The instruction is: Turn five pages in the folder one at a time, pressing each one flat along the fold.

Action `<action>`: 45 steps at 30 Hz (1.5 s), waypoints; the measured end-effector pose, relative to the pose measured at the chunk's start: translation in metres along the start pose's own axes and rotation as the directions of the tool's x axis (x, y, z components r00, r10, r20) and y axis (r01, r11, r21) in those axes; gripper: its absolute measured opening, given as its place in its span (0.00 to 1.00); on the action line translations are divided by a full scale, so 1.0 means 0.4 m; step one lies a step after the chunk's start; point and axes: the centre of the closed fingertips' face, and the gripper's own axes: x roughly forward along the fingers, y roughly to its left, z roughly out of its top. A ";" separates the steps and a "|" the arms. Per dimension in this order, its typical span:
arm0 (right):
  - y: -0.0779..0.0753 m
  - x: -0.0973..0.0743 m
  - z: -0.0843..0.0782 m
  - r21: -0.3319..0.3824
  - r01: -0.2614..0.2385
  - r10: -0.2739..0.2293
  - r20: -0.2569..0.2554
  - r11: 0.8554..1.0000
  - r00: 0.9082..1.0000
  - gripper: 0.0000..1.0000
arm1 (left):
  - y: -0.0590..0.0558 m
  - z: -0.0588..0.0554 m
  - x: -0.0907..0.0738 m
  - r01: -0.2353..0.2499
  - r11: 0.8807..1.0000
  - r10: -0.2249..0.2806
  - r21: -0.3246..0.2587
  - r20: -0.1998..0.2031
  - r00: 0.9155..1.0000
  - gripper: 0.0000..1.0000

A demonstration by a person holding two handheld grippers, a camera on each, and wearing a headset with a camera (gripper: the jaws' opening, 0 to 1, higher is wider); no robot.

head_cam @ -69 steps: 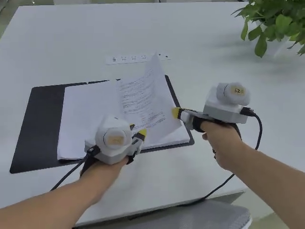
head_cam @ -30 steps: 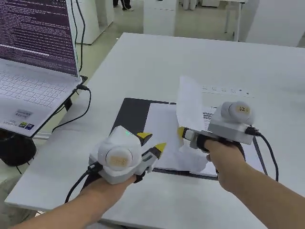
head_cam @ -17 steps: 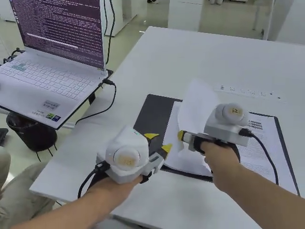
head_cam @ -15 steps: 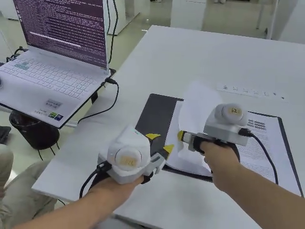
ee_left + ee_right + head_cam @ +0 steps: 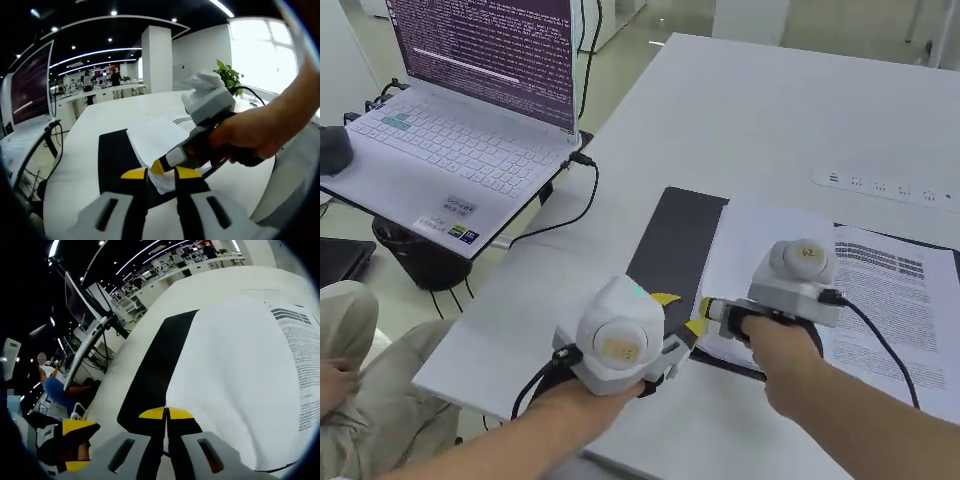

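White bench (image 5: 770, 90) carries the open black folder (image 5: 675, 235), close to its front edge in the head view. A turned page (image 5: 765, 245) lies blank side up, with bare black cover to its left and 1 printed page (image 5: 900, 300) to its right. The right tongs (image 5: 706, 309) are pressed together on the turned page's near edge; the right gripper view shows their yellow tips meeting with no gap. The left tongs (image 5: 680, 312) hover just beside them, tips apart and gripping nothing. The head view takes in a laptop (image 5: 480, 120) left of the bench and a power strip (image 5: 895, 188) beyond the folder. The left gripper view instead catches a potted plant (image 5: 227, 77) behind the right hand (image 5: 260, 135).
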 end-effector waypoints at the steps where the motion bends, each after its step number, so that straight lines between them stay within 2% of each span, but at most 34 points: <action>1: -0.004 0.002 -0.002 -0.004 0.004 -0.004 0.003 1.000 1.000 0.00 | -0.002 -0.005 0.002 0.002 1.000 -0.002 0.003 -0.007 1.000 0.20; 8: -0.014 0.003 -0.010 0.042 -0.025 0.024 0.018 0.999 1.000 0.00 | -0.017 -0.041 0.015 0.019 1.000 -0.018 0.018 -0.055 0.998 0.20; 16: -0.004 -0.007 -0.009 0.048 -0.089 0.087 0.042 0.995 0.995 0.05 | -0.033 -0.050 0.038 0.044 0.998 -0.040 0.045 -0.080 0.996 0.20; 22: -0.007 -0.055 0.027 0.045 -0.125 0.120 0.102 0.991 0.988 0.05 | -0.062 -0.051 0.065 0.078 0.995 -0.072 0.067 -0.094 0.993 0.20; 26: -0.042 -0.094 0.067 0.040 -0.112 0.104 0.149 0.993 0.983 0.04 | -0.089 -0.056 0.092 0.106 0.991 -0.097 0.084 -0.106 0.990 0.20; 29: -0.078 -0.119 0.085 0.034 -0.091 0.084 0.171 0.995 0.982 0.01 | -0.091 -0.062 0.121 0.101 0.991 -0.090 0.087 -0.115 0.989 0.20; 34: -0.152 -0.159 0.108 0.078 -0.058 0.041 0.206 0.995 0.978 0.00 | -0.067 -0.085 0.164 0.048 0.998 -0.043 0.029 -0.138 0.989 0.18; 36: -0.176 -0.169 0.112 0.078 -0.041 0.023 0.213 0.996 0.977 0.00 | -0.056 -0.096 0.175 0.023 0.999 -0.018 0.026 -0.150 0.989 0.18; 42: -0.258 -0.191 0.134 0.103 -0.006 -0.019 0.232 0.995 0.972 0.00 | -0.043 -0.135 0.180 -0.021 1.000 0.022 0.009 -0.170 0.985 0.18; 45: -0.279 -0.205 0.148 0.092 0.019 -0.042 0.255 0.996 0.966 0.00 | -0.042 -0.139 0.178 -0.035 0.999 0.036 0.009 -0.143 0.989 0.18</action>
